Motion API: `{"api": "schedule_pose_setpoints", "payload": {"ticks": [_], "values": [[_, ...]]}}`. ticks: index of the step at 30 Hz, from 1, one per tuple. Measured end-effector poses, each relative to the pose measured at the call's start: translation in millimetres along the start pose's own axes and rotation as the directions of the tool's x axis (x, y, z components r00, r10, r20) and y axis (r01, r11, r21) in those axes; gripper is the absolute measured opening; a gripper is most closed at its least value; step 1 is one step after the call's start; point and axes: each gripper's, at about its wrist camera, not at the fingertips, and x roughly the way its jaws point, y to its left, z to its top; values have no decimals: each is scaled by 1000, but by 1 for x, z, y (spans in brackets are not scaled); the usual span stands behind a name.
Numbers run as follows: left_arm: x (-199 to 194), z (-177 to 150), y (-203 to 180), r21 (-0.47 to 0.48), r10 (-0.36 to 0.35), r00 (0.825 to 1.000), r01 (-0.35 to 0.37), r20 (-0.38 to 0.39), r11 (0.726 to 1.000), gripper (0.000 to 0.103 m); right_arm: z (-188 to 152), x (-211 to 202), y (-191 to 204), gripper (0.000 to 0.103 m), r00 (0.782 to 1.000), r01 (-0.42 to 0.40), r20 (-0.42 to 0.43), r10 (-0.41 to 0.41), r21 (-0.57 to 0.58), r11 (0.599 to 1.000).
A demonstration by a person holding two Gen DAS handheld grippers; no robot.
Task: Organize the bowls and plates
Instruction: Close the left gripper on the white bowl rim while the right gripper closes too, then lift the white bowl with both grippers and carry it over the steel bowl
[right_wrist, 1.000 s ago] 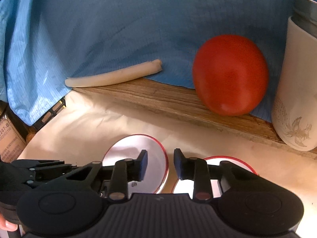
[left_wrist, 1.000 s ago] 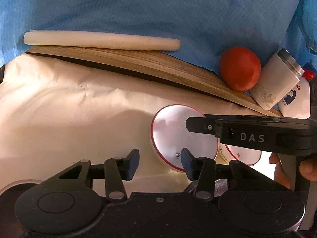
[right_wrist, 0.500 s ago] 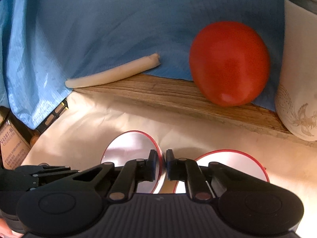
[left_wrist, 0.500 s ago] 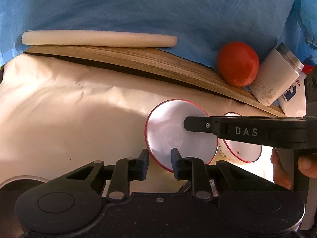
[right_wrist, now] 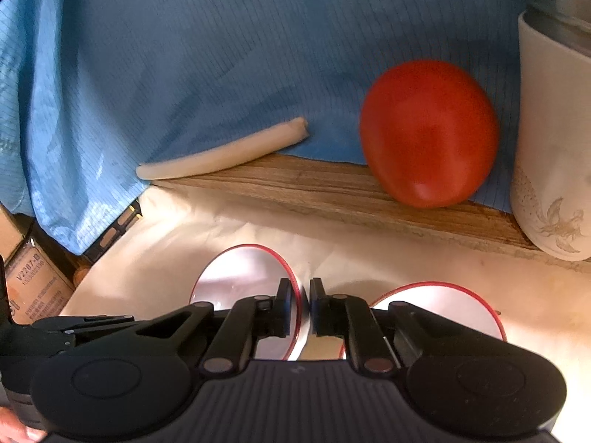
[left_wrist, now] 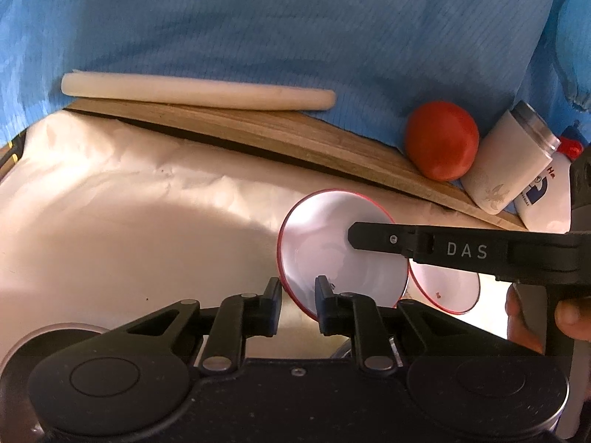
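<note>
A white red-rimmed bowl is tilted up off the cream table cover. My left gripper is shut on its near rim. My right gripper is shut on the bowl's right rim; its finger reaches in from the right in the left wrist view. The bowl shows in the right wrist view. A second red-rimmed bowl sits just to the right on the cover, also in the right wrist view.
A red tomato and a white tumbler stand on a wooden board at the back. A white roll lies against the blue cloth. A round metal object sits at the near left.
Both grippers closed from open onto the left bowl's rim. The bowl tilted up and rose a little off the cover.
</note>
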Motion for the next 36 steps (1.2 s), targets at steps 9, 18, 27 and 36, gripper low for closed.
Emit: {"api": "schedule_pose_setpoints", "payload": {"ticks": [9,18,27,36], "values": [[-35,-4,6,-6,2,998,-1,61,1000,18,0,-17,19,11,998,-43,45,44,-20,999],[-83,-13,25,-27,42,992,-39,118,999,17,-5,-32,62,11,992,-109,62,114,-75,991],[-118,-33,57,-72,76,987,-66,139,995,17,-21,-24,101,11,986,-164,10,166,-97,982],[-134,-61,83,-106,100,989,-88,113,990,17,-42,-5,131,11,984,-174,-63,167,-134,976]]}}
